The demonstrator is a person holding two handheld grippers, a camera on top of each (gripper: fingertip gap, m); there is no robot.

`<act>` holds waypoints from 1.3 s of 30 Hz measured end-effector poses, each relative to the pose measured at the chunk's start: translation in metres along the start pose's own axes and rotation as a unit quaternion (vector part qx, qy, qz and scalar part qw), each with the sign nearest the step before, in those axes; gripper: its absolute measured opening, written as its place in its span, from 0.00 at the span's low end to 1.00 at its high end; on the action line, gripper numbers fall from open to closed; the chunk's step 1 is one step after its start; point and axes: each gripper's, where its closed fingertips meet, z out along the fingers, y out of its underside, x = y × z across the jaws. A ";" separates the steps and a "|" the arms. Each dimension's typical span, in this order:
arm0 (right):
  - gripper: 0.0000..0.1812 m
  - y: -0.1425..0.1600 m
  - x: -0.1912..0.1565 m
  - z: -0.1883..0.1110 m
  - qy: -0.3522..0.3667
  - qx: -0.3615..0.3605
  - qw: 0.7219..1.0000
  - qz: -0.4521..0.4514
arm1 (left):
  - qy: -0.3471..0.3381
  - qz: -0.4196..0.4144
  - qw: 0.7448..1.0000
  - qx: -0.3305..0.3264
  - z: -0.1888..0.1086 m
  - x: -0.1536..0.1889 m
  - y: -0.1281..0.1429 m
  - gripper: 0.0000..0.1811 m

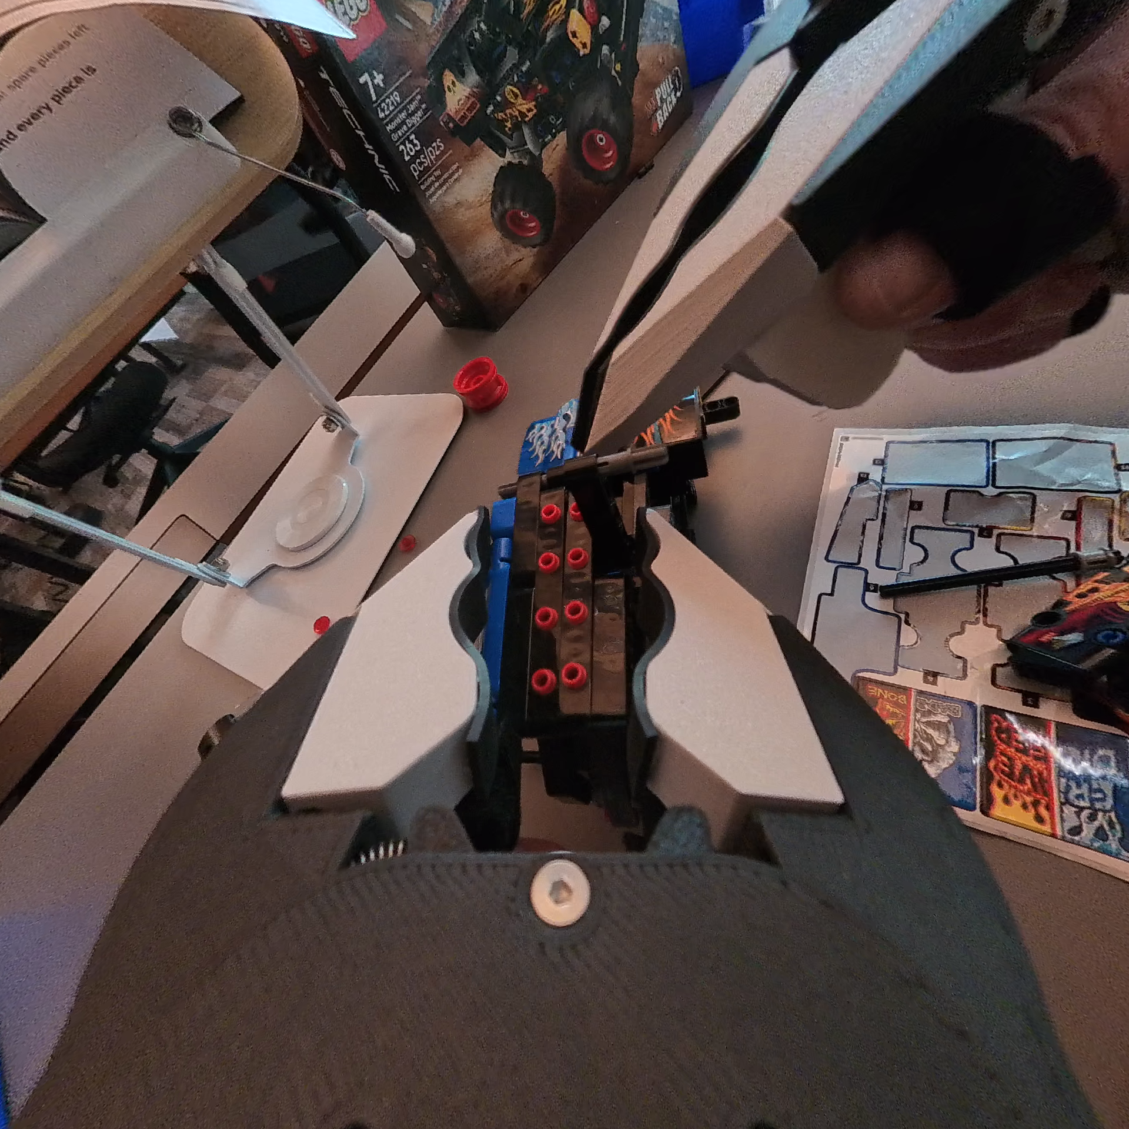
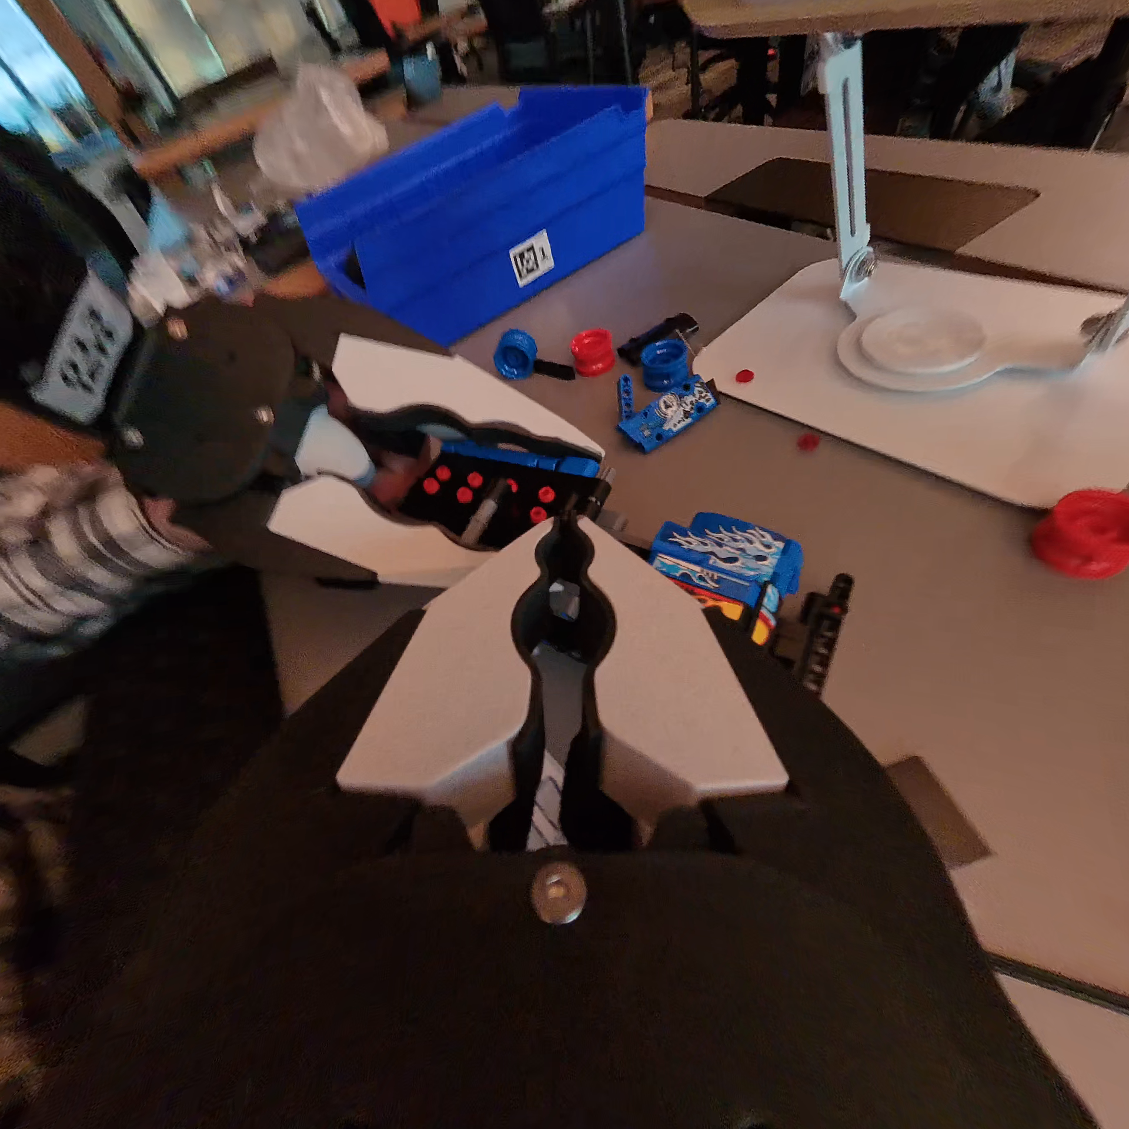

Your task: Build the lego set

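Observation:
A black lego chassis [image 1: 574,641] with two rows of red pins and a blue side sits between the fingers of my left gripper [image 1: 562,525], which is shut on it. A grey axle [image 1: 611,461] crosses its far end. My right gripper [image 1: 583,443] comes down from the upper right, jaws closed, tips at that axle end. In the right wrist view my right gripper [image 2: 565,525] is shut with its tips against the chassis [image 2: 464,495], which the left gripper [image 2: 547,501] holds. I cannot tell whether the right tips pinch a part.
The lego box [image 1: 489,153] stands at the back, with a red hub [image 1: 481,382] near it. A sticker sheet [image 1: 953,611] with a black axle [image 1: 990,571] lies to the right. A blue bin [image 2: 489,214], blue hubs [image 2: 516,354], a flame-printed blue body section [image 2: 727,562] and a white stand base [image 2: 916,366] are on the table.

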 end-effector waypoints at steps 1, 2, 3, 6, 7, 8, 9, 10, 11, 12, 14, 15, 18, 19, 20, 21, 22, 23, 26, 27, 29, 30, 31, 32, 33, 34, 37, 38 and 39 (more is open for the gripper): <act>0.00 0.003 0.002 0.000 0.009 -0.015 0.999 -0.030 | 0.001 -0.003 1.000 0.001 0.000 0.000 0.000 0.25; 0.00 0.005 0.003 0.000 0.017 -0.026 0.998 -0.055 | 0.002 -0.004 1.000 0.002 0.000 0.000 0.000 0.25; 0.00 0.005 0.003 -0.001 0.023 -0.031 0.996 -0.077 | 0.002 -0.004 1.000 0.003 0.000 0.000 0.000 0.25; 0.00 0.004 0.003 0.002 0.043 -0.043 0.989 -0.137 | 0.009 -0.008 1.000 0.006 0.000 0.001 0.000 0.26; 0.00 0.004 0.004 0.002 0.047 -0.046 0.986 -0.151 | 0.011 -0.011 1.000 0.006 0.000 0.001 0.000 0.26; 0.00 0.004 0.004 0.003 0.049 -0.044 0.985 -0.161 | 0.012 -0.012 1.000 0.006 0.000 0.001 0.000 0.26; 0.00 0.004 0.004 0.003 0.050 -0.041 0.984 -0.165 | 0.012 -0.011 1.000 0.006 0.000 0.001 0.000 0.26; 0.00 0.005 0.004 0.004 0.052 -0.040 0.983 -0.170 | 0.012 -0.011 1.000 0.005 0.000 0.001 0.001 0.26; 0.00 0.005 0.005 0.005 0.055 -0.039 0.982 -0.178 | 0.014 -0.014 1.000 0.005 0.000 0.001 0.001 0.26; 0.00 0.005 0.005 0.005 0.059 -0.039 0.980 -0.187 | 0.018 -0.017 1.000 0.007 0.000 0.001 0.000 0.26; 0.00 0.005 0.006 0.007 0.065 -0.037 0.979 -0.192 | 0.023 -0.022 0.999 0.006 0.000 0.001 0.001 0.26; 0.00 0.005 0.006 0.007 0.060 -0.036 0.982 -0.174 | 0.024 -0.023 0.999 0.004 0.000 0.001 0.001 0.26; 0.00 0.004 0.008 0.009 0.037 -0.018 0.995 -0.094 | 0.026 -0.031 0.999 0.003 0.001 0.000 0.002 0.26; 0.00 0.002 0.008 0.010 0.028 -0.011 0.996 -0.079 | 0.037 -0.033 0.999 0.010 0.000 0.002 0.001 0.25; 0.00 0.001 0.007 0.011 0.014 -0.010 0.997 -0.069 | 0.055 -0.034 0.998 0.018 -0.001 0.011 -0.003 0.25; 0.00 0.000 0.003 0.011 -0.005 -0.012 0.998 -0.058 | 0.063 -0.025 0.997 0.020 -0.001 0.018 -0.007 0.25; 0.00 -0.001 0.002 0.009 -0.017 -0.015 0.998 -0.053 | 0.054 -0.008 0.998 0.014 0.000 0.019 -0.007 0.26; 0.00 -0.001 0.006 0.003 -0.011 -0.013 0.998 -0.058 | 0.041 -0.007 0.999 0.009 0.001 0.014 -0.005 0.27; 0.04 -0.009 0.019 -0.019 0.006 0.007 0.998 -0.062 | 0.037 -0.028 0.999 0.006 -0.002 0.001 0.003 0.28; 0.05 -0.012 0.016 -0.025 -0.002 0.012 0.998 -0.066 | 0.038 -0.030 0.999 0.007 -0.003 0.000 0.004 0.29; 0.09 -0.012 0.014 -0.032 0.003 0.003 0.996 -0.088 | 0.038 -0.024 0.999 0.012 -0.005 -0.002 0.003 0.33; 0.09 -0.012 0.014 -0.035 0.009 -0.001 0.995 -0.098 | 0.035 -0.020 0.999 0.013 -0.007 -0.004 0.003 0.34; 0.09 -0.013 0.013 -0.037 0.013 -0.003 0.995 -0.103 | 0.038 -0.020 0.999 0.017 -0.010 -0.005 0.002 0.33; 0.09 -0.013 0.013 -0.037 0.017 -0.007 0.994 -0.108 | 0.045 -0.020 0.999 0.023 -0.012 -0.005 0.001 0.32; 0.10 -0.013 0.013 -0.036 0.021 -0.015 0.993 -0.112 | 0.049 -0.019 0.998 0.029 -0.015 -0.005 -0.001 0.33; 0.11 -0.012 0.013 -0.035 0.024 -0.023 0.993 -0.116 | 0.049 -0.015 0.998 0.034 -0.017 -0.005 -0.003 0.33; 0.13 -0.019 -0.004 -0.031 -0.003 -0.016 0.990 -0.142 | 0.043 0.008 0.998 0.052 -0.028 -0.006 -0.010 0.31; 0.14 -0.019 -0.011 -0.028 -0.007 -0.020 0.987 -0.160 | 0.047 0.010 0.998 0.051 -0.028 -0.003 -0.010 0.31; 0.16 -0.017 -0.015 -0.024 -0.002 -0.031 0.982 -0.185 | 0.049 0.015 0.998 0.040 -0.027 -0.001 -0.007 0.31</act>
